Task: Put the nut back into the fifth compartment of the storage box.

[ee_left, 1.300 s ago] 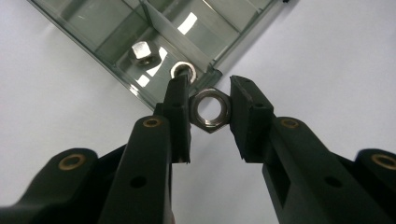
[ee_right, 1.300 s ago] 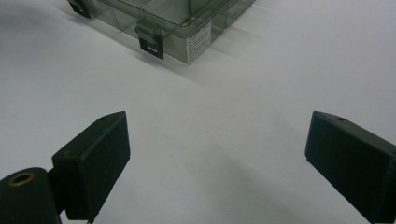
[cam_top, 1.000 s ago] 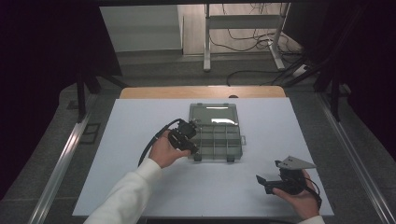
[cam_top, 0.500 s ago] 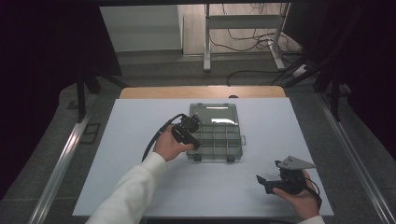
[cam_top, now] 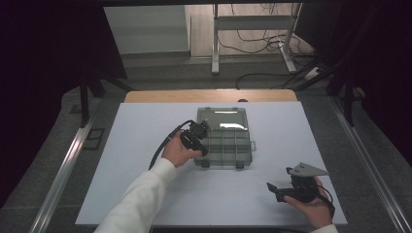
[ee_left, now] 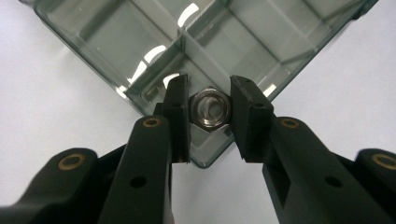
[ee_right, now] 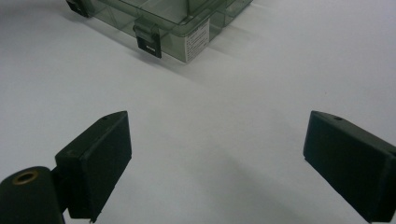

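The hex nut (ee_left: 211,108) sits pinched in your left gripper (ee_left: 210,109), just above the clear compartment box's (cam_top: 224,141) corner; your right gripper (ee_right: 217,163) rests spread over the bare white worktop (cam_top: 145,126), dark room beyond.

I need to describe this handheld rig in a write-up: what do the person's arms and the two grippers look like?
Both grippers are black. The left gripper has two flat-padded jaws with brass-coloured rivets at the joints, and a black cable loops from its body. The right gripper has blocky rectangular pads and carries a grey three-cornered plate on top. The person's left arm wears a long white sleeve; a white cuff shows at the right wrist.
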A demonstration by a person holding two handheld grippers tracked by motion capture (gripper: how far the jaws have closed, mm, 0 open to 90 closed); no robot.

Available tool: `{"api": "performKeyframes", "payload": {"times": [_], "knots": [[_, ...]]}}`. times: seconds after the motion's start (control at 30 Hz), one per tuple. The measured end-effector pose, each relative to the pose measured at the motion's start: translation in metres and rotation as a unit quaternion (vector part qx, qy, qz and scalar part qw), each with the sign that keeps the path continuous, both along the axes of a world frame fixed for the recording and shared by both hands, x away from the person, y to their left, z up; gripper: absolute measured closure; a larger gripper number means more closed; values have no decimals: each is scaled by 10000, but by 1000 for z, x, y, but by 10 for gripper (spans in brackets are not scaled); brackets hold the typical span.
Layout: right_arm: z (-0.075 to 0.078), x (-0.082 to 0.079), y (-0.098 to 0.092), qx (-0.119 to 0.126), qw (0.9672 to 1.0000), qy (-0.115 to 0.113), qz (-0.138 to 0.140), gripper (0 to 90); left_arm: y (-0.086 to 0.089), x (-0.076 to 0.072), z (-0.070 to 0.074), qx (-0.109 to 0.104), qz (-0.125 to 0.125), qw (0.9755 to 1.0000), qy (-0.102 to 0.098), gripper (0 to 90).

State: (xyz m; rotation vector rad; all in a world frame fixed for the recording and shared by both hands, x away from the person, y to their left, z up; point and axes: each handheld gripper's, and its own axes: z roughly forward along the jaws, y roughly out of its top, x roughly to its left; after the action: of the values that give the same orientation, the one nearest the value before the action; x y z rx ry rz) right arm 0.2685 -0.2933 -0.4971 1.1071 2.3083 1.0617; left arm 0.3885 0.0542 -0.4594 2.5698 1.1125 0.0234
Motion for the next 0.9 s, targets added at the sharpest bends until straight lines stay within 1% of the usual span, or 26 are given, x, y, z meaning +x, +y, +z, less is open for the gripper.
{"api": "performKeyframes", "payload": {"times": [0.07, 0.1, 0.13, 0.2, 0.23, 0.27, 0.3, 0.33, 0.37, 0.4, 0.43, 0.47, 0.5, 0.57, 0.6, 0.63, 0.8, 0.83, 0.87, 0.9], "knots": [[0, 0, 0, -1, 10000, -2, -3, 77, 1, 0, -2, 6, -11, 10000, -1, 692], [0, 0, 1, -12, 10000, 0, -9, 78, 2, -1, -2, -24, 40, 10000, -22, 690], [0, 0, 1, -12, 10000, 0, -9, 78, 2, -1, -2, -24, 40, 10000, -22, 683], [0, 0, 1, -17, 10000, 6, -7, 78, 3, -1, -1, -127, 63, 9999, 0, 666], [-1, 0, 1, -18, 10000, 7, -11, 78, 3, -2, 1, -201, 69, 9998, -43, 586], [-1, 0, 1, -18, 10000, 7, -11, 78, 3, -2, 1, -201, 69, 9998, -43, 516], [-1, 0, 1, -24, 10000, 5, -17, 79, 4, -2, 2, -230, 116, 9996, -73, 516], [-1, 0, 1, -24, 10000, 4, -18, 79, 5, -3, 4, -226, 151, 9996, -118, 429], [-1, 0, 0, -16, 10000, 11, -17, 79, 7, -5, 7, -210, 197, 9991, -299, 310], [-1, 0, 0, -16, 10000, 11, -17, 79, 7, -5, 7, -210, 197, 9991, -299, 266], [-1, 0, 0, -17, 10000, 11, -17, 79, 9, -7, 8, -238, 215, 9988, -368, 239], [-1, 0, 1, -15, 10000, 12, -18, 79, 10, -9, 10, -261, 233, 9985, -422, 240], [0, 0, 1, -7, 10000, 13, -16, 79, 14, -15, 13, -307, 297, 9969, -655, 256], [0, -1, 1, -8, 10000, 10, -9, 79, 16, -16, 15, -345, 256, 9969, -659, 251], [1, -1, 1, 21, 10000, -3, -1, 78, 17, -18, 16, -388, 240, 9968, -660, 214], [0, -1, 1, 26, 10000, 1, 5, 78, 19, -21, 17, -431, 207, 9965, -682, 201], [0, 1, -1, 73, 10000, 8, -17, 78, 23, -26, 17, -512, 175, 9959, -727, 166], [0, 2, -1, 85, 10000, 7, -25, 78, 25, -29, 16, -520, 152, 9954, -793, 164], [0, 3, -1, 100, 9999, 17, -27, 78, 25, -29, 16, -520, 152, 9954, -793, 158], [0, 3, -1, 122, 9999, 9, -37, 78, 27, -33, 17, -590, 172, 9942, -879, 150]]}}
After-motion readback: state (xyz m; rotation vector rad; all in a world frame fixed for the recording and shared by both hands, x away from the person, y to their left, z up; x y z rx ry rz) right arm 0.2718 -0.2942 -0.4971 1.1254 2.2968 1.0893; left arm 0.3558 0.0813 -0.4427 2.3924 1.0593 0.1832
